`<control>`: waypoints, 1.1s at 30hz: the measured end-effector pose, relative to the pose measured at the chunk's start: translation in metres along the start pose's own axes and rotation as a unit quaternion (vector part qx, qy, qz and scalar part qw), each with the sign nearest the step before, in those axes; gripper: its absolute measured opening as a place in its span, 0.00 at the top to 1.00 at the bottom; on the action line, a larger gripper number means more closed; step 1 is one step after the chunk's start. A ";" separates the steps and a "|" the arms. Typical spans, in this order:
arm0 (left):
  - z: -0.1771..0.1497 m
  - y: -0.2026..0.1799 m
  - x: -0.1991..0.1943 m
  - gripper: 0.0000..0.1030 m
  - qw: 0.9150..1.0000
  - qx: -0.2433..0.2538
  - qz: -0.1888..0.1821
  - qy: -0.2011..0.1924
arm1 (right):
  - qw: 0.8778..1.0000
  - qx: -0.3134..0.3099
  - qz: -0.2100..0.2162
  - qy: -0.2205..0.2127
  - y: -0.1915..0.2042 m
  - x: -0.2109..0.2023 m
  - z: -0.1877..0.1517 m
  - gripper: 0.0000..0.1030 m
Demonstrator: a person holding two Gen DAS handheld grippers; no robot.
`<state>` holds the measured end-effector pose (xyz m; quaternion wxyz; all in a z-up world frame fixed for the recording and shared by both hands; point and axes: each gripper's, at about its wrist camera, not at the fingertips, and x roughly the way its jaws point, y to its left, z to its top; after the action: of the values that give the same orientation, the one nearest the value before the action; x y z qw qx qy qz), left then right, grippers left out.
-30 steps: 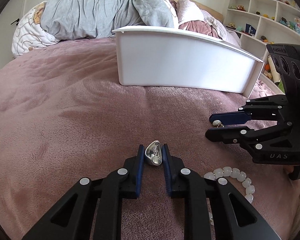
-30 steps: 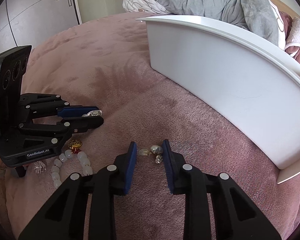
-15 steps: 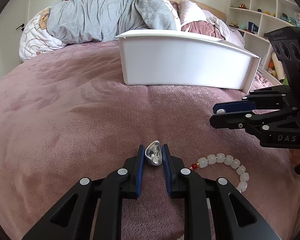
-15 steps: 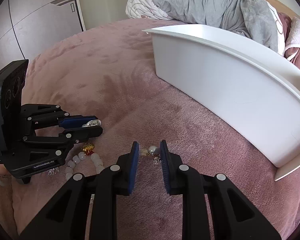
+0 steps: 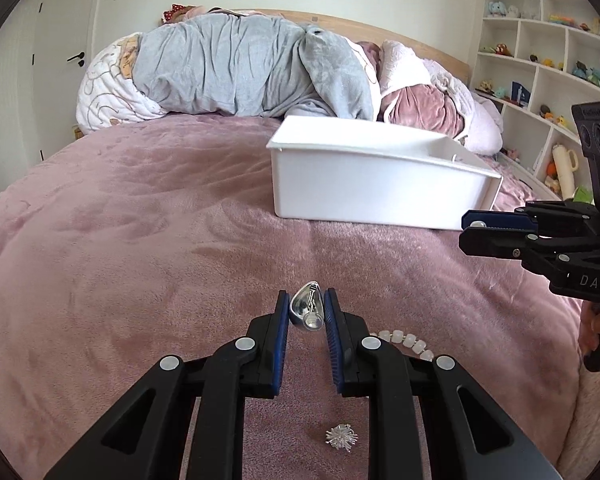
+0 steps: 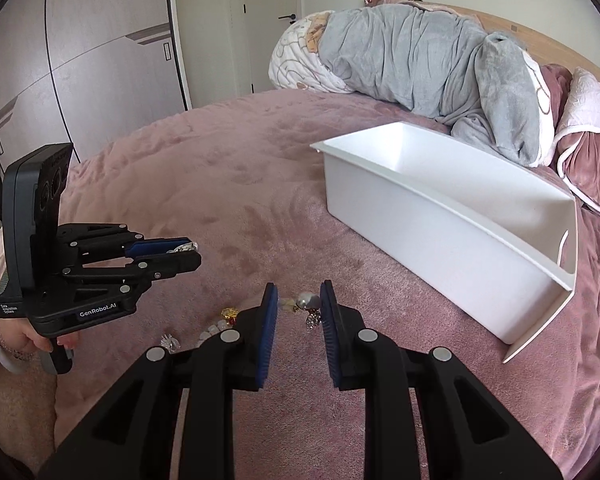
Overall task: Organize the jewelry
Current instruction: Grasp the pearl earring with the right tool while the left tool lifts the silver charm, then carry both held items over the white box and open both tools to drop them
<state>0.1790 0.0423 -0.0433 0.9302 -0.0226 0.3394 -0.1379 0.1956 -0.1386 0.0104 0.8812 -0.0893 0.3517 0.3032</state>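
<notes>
Silver earring (image 5: 307, 312) pinched upright; pearl earring (image 6: 309, 307) pinched; white bin (image 5: 374, 190) open.

Counting on the bed (image 5: 148, 264): one white bin (image 5: 374, 188), two grippers, left gripper (image 5: 307, 312) and right gripper (image 6: 299, 304), each holding one earring; one white bead bracelet (image 5: 406, 340); one spiky silver brooch (image 5: 341, 437); one gold piece (image 6: 230, 313).

You get bright, even daylight in both views; source not visible. Soft shadows only: faint dark patch right of white bin (image 5: 364, 196) on pink blanket (image 5: 140, 240). Small glints on silver earring (image 5: 307, 312). Focus sharp near and far, no motion blur. Strong fisheye bending, black vignette at corners.
</notes>
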 end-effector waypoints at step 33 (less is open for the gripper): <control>0.187 -0.054 0.047 0.78 1.000 0.011 -0.006 -0.028 | 0.981 0.036 -0.064 -0.181 -0.106 -0.073 0.094 0.78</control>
<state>0.3194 -0.0320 0.0781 0.9388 -0.0185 0.3116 -0.1459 0.2702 -0.2234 0.1230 0.9506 -0.0232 0.1905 0.2440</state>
